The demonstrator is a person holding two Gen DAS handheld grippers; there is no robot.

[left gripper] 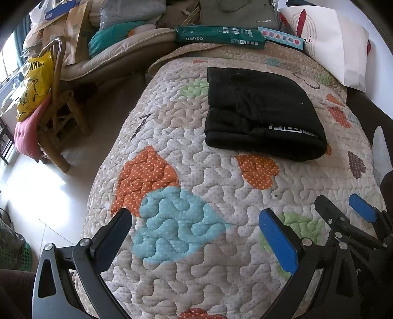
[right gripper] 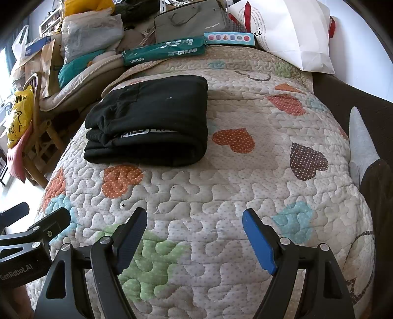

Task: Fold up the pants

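The black pants (left gripper: 262,115) lie folded into a thick rectangular bundle on the quilted heart-pattern cover (left gripper: 196,171), white lettering showing on the near fold. In the right wrist view the pants (right gripper: 149,125) lie at the far left of the quilt (right gripper: 221,186). My left gripper (left gripper: 196,225) is open and empty, hovering over the quilt well short of the pants. My right gripper (right gripper: 194,225) is open and empty, also near the front of the quilt. The right gripper also shows in the left wrist view (left gripper: 343,208), and the left gripper shows at the left edge of the right wrist view (right gripper: 36,216).
A green paper ream (left gripper: 221,36), a grey laptop bag (right gripper: 191,19) and a white paper bag (left gripper: 329,41) stand at the quilt's far edge. A cluttered cushioned seat (left gripper: 118,56), a bamboo chair (left gripper: 59,110) with a yellow bag (left gripper: 34,86) stand left, above the tiled floor (left gripper: 36,196).
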